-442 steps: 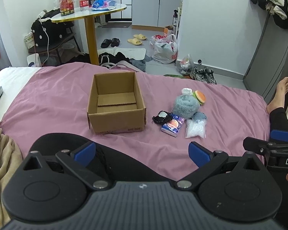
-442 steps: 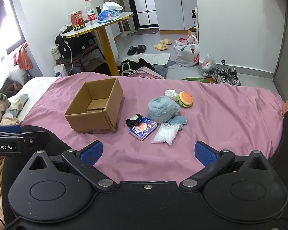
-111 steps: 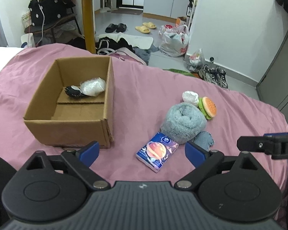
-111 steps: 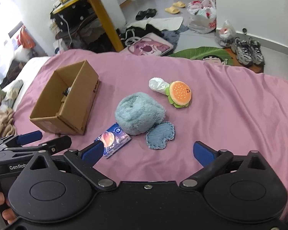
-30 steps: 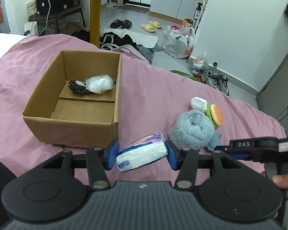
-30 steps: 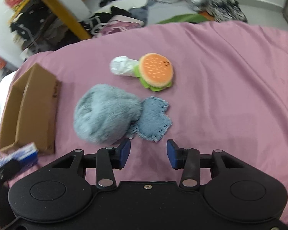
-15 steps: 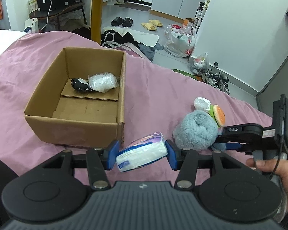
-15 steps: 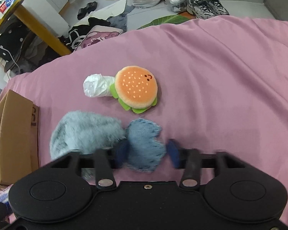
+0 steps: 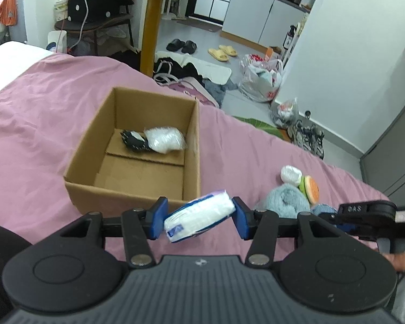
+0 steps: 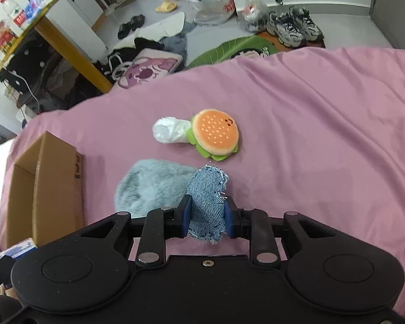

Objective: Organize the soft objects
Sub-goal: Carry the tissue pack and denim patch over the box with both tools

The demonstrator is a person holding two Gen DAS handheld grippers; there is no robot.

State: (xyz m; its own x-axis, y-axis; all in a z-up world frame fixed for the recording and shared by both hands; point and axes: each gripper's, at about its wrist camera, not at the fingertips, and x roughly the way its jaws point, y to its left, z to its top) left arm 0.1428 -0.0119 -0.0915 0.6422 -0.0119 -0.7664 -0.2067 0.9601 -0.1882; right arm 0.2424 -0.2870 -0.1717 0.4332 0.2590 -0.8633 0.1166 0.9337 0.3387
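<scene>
Tissues first: my left gripper (image 9: 199, 218) pinches the tissue pack (image 9: 198, 215) between its blue pads, held just near of the cardboard box (image 9: 133, 194) on the pink bedspread (image 9: 40, 108). Inside the box, at its far end, lie a black lace piece (image 9: 133, 141) and a clear plastic bag (image 9: 164, 140), touching. My right gripper (image 10: 206, 217) is clamped on the denim patch (image 10: 208, 202), beside the fluffy blue towel (image 10: 151, 186). Farther off sit the burger plush (image 10: 216, 133) and a white wad (image 10: 168, 130).
</scene>
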